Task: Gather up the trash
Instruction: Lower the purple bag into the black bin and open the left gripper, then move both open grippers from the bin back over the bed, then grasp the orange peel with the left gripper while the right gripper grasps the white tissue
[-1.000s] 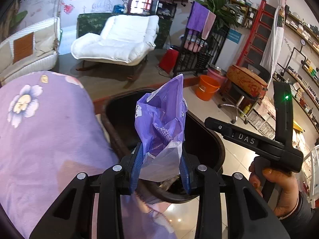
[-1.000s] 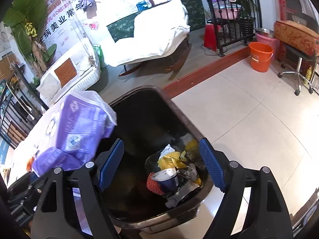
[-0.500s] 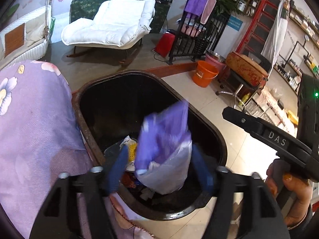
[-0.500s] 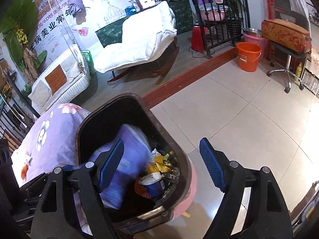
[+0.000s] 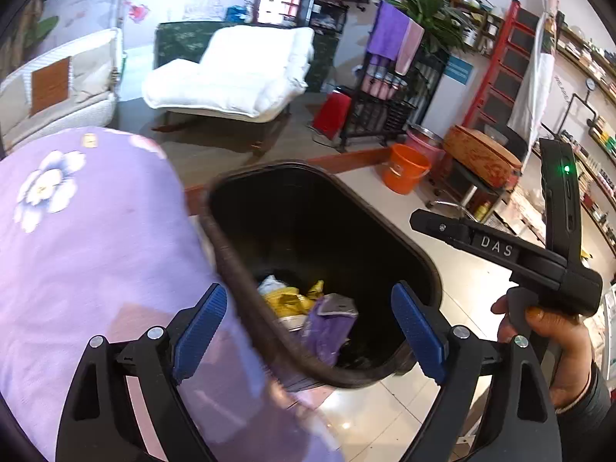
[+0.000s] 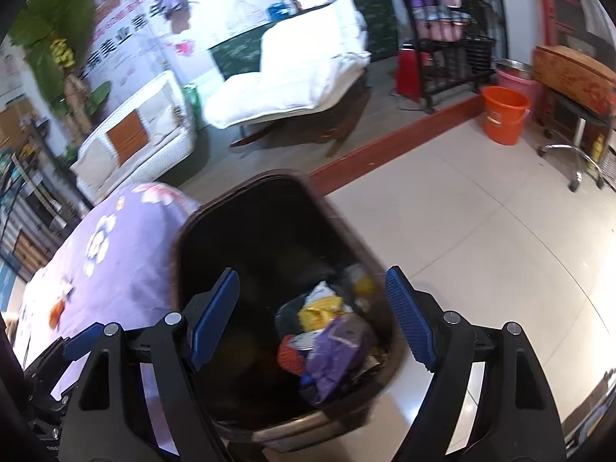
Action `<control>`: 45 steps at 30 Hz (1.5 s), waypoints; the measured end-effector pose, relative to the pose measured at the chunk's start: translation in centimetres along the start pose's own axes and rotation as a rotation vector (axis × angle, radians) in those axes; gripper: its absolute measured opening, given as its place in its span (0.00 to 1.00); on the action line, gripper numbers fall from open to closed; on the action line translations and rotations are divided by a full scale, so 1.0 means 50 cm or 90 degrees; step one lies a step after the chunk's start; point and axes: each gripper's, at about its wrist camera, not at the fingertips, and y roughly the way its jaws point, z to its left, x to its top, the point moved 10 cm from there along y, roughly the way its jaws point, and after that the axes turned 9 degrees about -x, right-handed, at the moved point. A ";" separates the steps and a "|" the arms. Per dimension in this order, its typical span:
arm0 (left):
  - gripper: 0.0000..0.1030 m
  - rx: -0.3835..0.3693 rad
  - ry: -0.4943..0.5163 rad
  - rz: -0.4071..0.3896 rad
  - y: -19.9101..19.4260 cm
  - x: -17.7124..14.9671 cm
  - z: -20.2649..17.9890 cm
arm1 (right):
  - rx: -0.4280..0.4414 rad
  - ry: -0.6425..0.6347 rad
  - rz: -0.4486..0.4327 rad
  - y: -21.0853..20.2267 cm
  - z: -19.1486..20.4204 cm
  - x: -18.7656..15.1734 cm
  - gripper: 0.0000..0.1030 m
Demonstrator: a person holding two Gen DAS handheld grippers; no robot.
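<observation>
Purple wrapper (image 5: 327, 327) lying inside dark bin (image 5: 238, 269), on top of the heap at the bottom, clear of both sets of tongs. Same wrapper (image 6: 338, 350) seen from the right wrist view, crumpled, resting against the bin's near-right inner wall (image 6: 389, 331).

Left to right, left wrist view:
- Lilac flowered cloth (image 5: 96, 250) covering the surface at far left, touching the bin's left rim.
- Left gripper (image 5: 308, 327) over the bin mouth, blue pads spread wide, just opened; nothing between them, wrapper below and apart from the pads. Left pad (image 5: 200, 327) over the cloth edge, right pad over the bin's right rim.
- Yellow packet (image 5: 285, 298) and white scrap just left of the wrapper, touching it.
- Orange bucket (image 5: 404, 169) on the tiled floor beyond the bin, well apart.
- Person's hand (image 5: 546, 327) at far right, wrapped round the black handle of the other tool.

Right wrist view:
- Right gripper (image 6: 312, 319) above the bin, pads wide apart, empty.
- Red-orange item (image 6: 288, 354) just left of the wrapper; yellow packet (image 6: 319, 308) behind it.
- Bare tiled floor (image 6: 481, 231) right of the bin.

Bin rim blurred in both views.
</observation>
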 end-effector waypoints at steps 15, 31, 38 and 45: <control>0.85 0.156 -0.049 -0.065 -0.195 -0.028 0.173 | 0.150 -0.153 0.029 -0.031 0.309 -0.063 0.76; 0.85 0.322 -0.170 -0.091 -0.370 -0.094 0.448 | 0.280 -0.310 0.047 -0.070 0.592 -0.134 0.76; 0.75 0.348 -0.214 -0.075 -0.382 -0.082 0.564 | 0.323 -0.369 0.052 -0.067 0.698 -0.154 0.76; 0.55 0.354 -0.268 -0.046 -0.360 -0.076 0.668 | 0.333 -0.415 0.069 -0.039 0.774 -0.176 0.76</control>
